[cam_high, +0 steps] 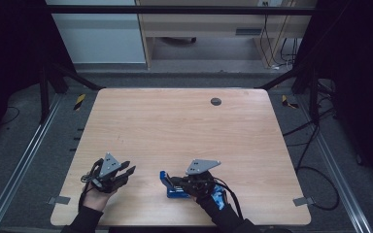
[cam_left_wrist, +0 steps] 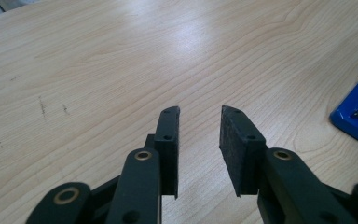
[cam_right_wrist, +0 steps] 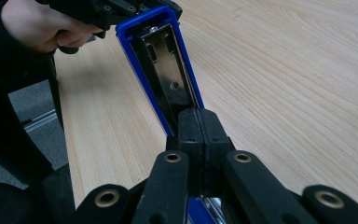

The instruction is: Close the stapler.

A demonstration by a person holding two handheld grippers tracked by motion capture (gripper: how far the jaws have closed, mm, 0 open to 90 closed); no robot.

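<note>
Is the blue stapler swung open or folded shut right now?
Open. In the right gripper view the blue stapler shows its bare metal channel facing up, with the right gripper shut at its near end.

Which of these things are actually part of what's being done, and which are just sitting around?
In use:
- blue stapler, opened up
- right claw, shut with the stapler under its tips
- left claw, open, nothing in it

Just there:
- dark round disc at the table's far side
- cables on the floor
</note>
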